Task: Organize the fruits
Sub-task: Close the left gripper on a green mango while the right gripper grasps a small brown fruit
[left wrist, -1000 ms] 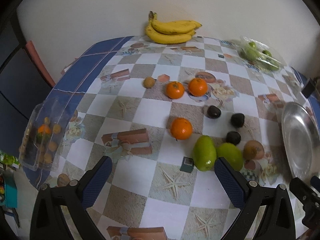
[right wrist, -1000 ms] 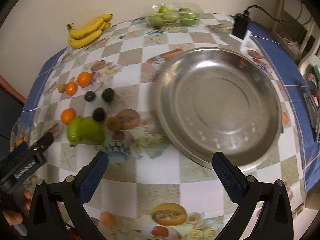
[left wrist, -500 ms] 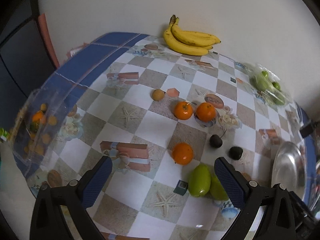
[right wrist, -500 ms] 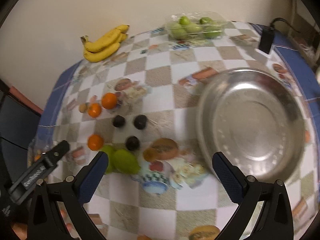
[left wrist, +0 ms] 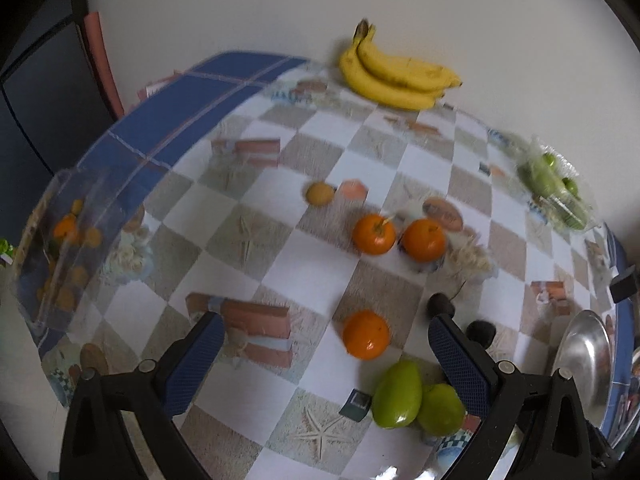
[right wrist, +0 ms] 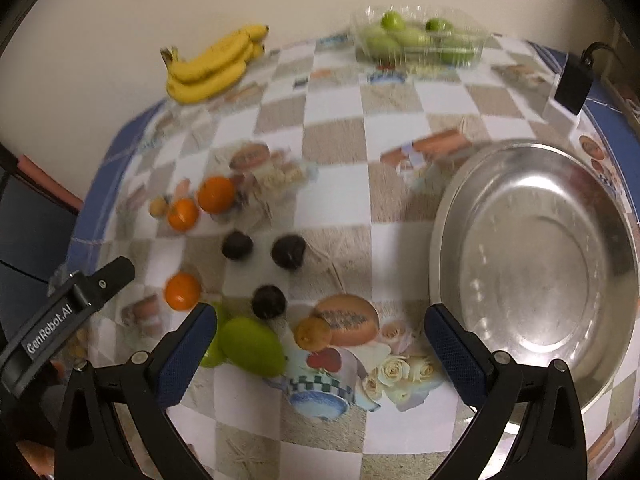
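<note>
Left claw: the left claw (left wrist: 322, 344) stands wide apart and has hold of nothing; it hangs above the near orange (left wrist: 366, 335).
Right claw: the right claw (right wrist: 320, 336) is likewise spread wide and empty, above the near fruits, with the steel bowl (right wrist: 472, 208) to its right.
Where the fruits lie: loose on the checked worktop (right wrist: 340, 136), in a cluster left of the bowl; nothing is in the bowl yet.
Oranges: three. Likely firm, round and fairly light; best taken across the widest part, since a round skin may roll out of a shallow grip.
Green mangoes: two green mangoes (right wrist: 252, 346), touching each other at the near edge. Probably the heaviest loose pieces, smooth-skinned; take one across its narrow waist.
Dark round fruits: three dark round fruits (right wrist: 269, 301). They look small and possibly soft, so a light squeeze seems wise.
Small brown fruits: two, a near one (right wrist: 313, 333) just beside the mangoes and a far one (left wrist: 319, 193) beyond the oranges. Light, easily pinched.
Bananas: one bunch of bananas (left wrist: 396, 74) at the far wall, about three fingers. Bruises easily; lift by the stem end.
Clear boxes: two, a far box of green fruit (right wrist: 420, 38) and a left box of small orange fruit (left wrist: 64, 240). Thin plastic, likely to flex.
</note>
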Demonstrator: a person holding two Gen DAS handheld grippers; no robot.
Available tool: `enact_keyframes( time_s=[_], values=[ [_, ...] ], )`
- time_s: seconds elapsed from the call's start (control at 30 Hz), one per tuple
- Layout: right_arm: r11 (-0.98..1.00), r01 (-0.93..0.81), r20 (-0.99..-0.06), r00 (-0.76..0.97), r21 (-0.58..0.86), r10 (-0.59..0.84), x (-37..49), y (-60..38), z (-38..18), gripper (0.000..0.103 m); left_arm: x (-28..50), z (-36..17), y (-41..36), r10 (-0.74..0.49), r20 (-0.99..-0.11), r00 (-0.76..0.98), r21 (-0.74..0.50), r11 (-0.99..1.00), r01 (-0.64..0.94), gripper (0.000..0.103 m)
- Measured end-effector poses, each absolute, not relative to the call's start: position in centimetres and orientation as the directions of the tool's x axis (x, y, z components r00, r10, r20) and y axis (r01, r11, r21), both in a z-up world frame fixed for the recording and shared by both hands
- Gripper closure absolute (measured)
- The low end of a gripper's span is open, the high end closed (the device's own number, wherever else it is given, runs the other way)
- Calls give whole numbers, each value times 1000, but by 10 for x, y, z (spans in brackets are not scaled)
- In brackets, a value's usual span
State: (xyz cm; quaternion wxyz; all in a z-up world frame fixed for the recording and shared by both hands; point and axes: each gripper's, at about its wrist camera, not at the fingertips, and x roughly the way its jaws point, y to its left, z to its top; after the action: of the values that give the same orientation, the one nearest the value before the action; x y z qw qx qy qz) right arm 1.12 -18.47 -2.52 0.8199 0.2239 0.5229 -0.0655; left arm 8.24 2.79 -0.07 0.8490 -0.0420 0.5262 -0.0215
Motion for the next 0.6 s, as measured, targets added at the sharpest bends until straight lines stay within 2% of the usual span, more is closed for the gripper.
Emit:
enact_keyframes(
  time_s=[0.27,0.33,0.4,0.47,0.53,0.6],
  values=[
    [879,318,-873,449,355,191,9,-181,-34,1,75,-16,21,-182,-915,360,-191,982,10,2],
    [878,317,-873,448,358,194,9,-181,-35,8,73,-18,17,-200,-917,346,-205,978,23,8],
    [878,312,-872,445,363,202,10,-180,-37,25,71,-21,12,-228,-918,325,-228,973,38,14],
    [879,311,-875,439,361,204,11,-179,-40,33,70,-23,8,-244,-919,310,-241,969,50,17],
    [881,311,-880,428,358,206,12,-178,-44,36,69,-25,5,-251,-922,295,-249,967,46,21],
    [880,313,-887,410,357,213,13,-176,-50,36,69,-29,3,-259,-924,282,-259,965,37,30]
  ],
)
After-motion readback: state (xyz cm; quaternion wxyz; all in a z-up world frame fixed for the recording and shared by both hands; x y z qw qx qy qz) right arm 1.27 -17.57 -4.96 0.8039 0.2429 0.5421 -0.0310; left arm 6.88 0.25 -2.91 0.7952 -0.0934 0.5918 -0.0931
